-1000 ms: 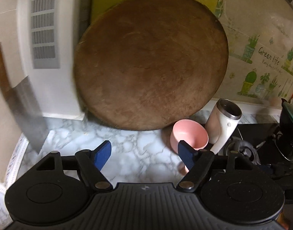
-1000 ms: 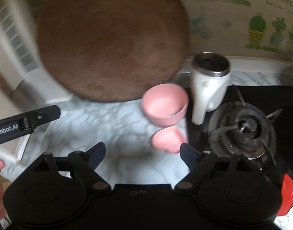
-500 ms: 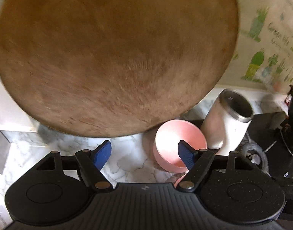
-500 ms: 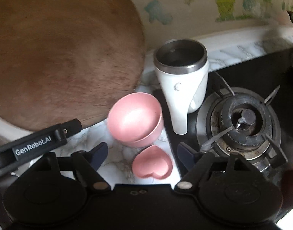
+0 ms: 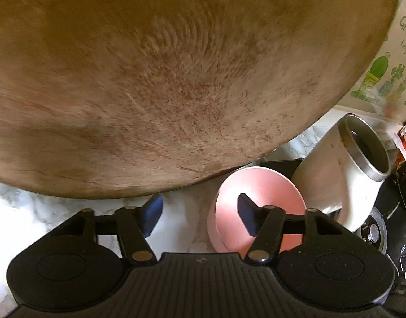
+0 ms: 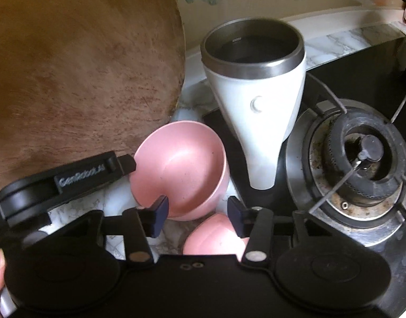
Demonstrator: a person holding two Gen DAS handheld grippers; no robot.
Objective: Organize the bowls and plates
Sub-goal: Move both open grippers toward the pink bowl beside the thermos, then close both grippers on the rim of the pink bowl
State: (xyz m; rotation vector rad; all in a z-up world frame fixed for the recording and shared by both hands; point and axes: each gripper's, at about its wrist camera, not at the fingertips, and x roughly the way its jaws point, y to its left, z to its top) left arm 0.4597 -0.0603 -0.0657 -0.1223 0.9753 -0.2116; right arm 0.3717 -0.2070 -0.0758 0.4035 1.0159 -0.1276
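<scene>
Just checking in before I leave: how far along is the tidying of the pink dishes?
Nothing looks put away yet. The pink bowl and the heart dish sit on the counter beside the mug. Both sets of jaws are closing: the left gripper at the bowl's rim, the right gripper over the heart dish. Gripping and moving remain.

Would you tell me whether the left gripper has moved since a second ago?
Yes. The left gripper has closed in on the round wooden board and the pink bowl; its jaws are closing, nothing gripped.

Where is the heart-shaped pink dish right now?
In the right wrist view, the heart-shaped dish lies on the marble counter just below the pink bowl, left of the stove burner.
</scene>
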